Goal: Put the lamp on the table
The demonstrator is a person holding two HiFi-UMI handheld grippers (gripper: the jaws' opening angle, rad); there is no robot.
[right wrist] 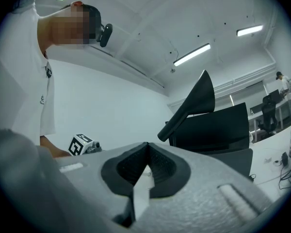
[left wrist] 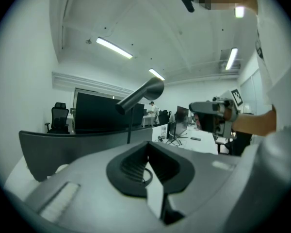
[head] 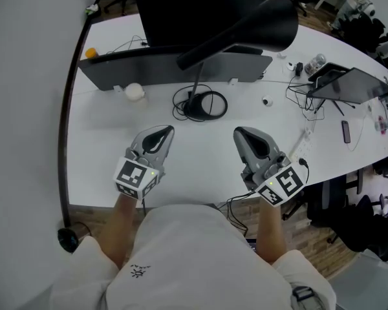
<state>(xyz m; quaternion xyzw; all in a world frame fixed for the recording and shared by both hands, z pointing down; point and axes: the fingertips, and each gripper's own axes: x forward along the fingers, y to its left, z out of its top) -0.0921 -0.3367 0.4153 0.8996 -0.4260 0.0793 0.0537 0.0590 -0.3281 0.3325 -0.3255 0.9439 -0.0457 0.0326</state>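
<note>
The black desk lamp stands upright on the white table [head: 103, 147]. Its round base [head: 204, 106] is ringed by its coiled cord, and its long shade [head: 262, 23] leans out over the monitor. The lamp also shows in the left gripper view [left wrist: 141, 94] and in the right gripper view [right wrist: 196, 106]. My left gripper [head: 165, 132] hovers over the table's near part, left of the base and well short of it, shut and empty [left wrist: 146, 145]. My right gripper [head: 240, 133] hangs to the right at the same distance, shut with nothing in it [right wrist: 147, 146].
A dark monitor [head: 181, 11] and a grey desk divider [head: 149, 66] stand behind the lamp. A white ball-like object [head: 134, 92] and an orange item [head: 90, 53] lie at the left. A laptop [head: 349, 86], a phone [head: 345, 131] and cables [head: 307, 102] are at the right.
</note>
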